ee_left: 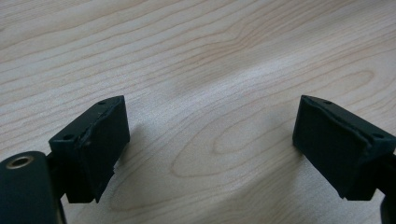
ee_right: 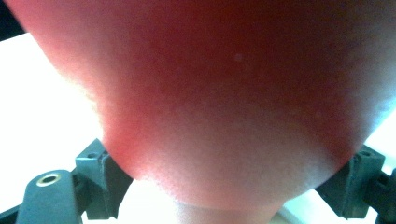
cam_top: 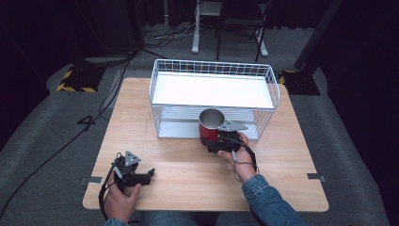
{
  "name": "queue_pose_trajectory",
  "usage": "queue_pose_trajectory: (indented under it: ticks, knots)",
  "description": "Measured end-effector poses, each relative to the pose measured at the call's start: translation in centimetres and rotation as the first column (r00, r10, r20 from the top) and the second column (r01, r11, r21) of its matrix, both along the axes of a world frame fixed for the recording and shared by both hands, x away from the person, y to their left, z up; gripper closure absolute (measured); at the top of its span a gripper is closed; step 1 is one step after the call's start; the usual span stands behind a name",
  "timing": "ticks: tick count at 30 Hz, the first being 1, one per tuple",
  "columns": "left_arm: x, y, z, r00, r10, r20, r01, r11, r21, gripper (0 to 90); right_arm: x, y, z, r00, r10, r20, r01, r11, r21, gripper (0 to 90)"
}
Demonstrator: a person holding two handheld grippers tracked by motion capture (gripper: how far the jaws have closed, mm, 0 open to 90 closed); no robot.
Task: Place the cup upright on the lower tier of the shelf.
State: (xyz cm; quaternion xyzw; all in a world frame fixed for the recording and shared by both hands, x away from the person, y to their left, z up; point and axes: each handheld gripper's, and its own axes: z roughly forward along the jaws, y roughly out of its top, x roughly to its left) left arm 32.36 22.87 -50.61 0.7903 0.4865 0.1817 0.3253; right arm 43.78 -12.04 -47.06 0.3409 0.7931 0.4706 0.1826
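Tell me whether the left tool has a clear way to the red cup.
Probably yes. The left tool sits open on bare table, nothing between it and the red cup. But the right tool already grips that cup.

The red cup (ee_right: 224, 102) was blurred and cut off at the top edge in the right gripper view, hiding the jaws' inner faces.

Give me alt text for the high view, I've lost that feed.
The right gripper holds a red metal cup upright before a white wire two-tier rack on a light wooden table. The left gripper rests open near the table's front left.
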Motion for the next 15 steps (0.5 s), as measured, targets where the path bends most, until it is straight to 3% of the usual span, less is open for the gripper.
queue_pose_trajectory:
  ticks: [15]
  knots:
    - [0.0, 0.0, 0.0, 1.0000, 0.000, 0.000, 0.000, 1.0000, 0.000, 11.2, 3.2, 1.3, -0.5, 0.9969, -0.077, 0.013, 0.077, 0.997, 0.005, 17.1]
